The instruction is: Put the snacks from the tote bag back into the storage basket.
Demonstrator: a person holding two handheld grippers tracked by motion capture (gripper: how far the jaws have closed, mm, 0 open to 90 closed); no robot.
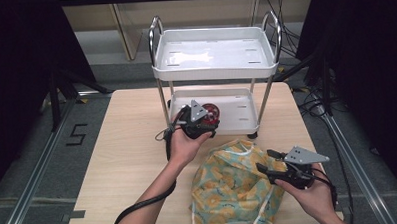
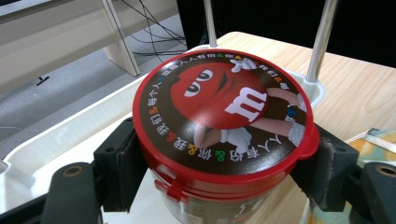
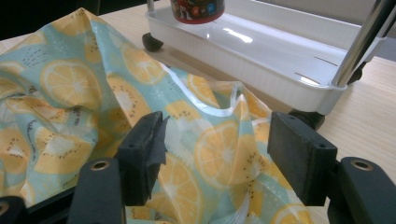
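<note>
Black jaws of the left hand-held gripper (image 2: 219, 177) press on both sides of a candy tub (image 2: 219, 135), just under its red lid, which bears a cartoon candy figure ringed with printed characters. Gripping below the lid's rim likely keeps the tub from slipping while it is carried upright. The tub hangs over the lower tray (image 2: 70, 140) of a small white cart (image 1: 215, 66), at the tray's left end; whether its base touches the tray cannot be told. In the high view the left hand-held gripper (image 1: 201, 123) reaches the tray from the near side, which seems the easy way in under the upper tray.

Nearer than the cart, a lemon-print bag (image 1: 236, 185) lies crumpled on the table (image 1: 127, 144), almost touching the cart's near right wheel. The right hand-held gripper (image 3: 215, 158) hovers at the bag's right edge with jaws spread wide and cloth showing between them, pinching nothing. It looks placed to steady the bag or hold its mouth, judging by the folded rim facing the cart.
</note>
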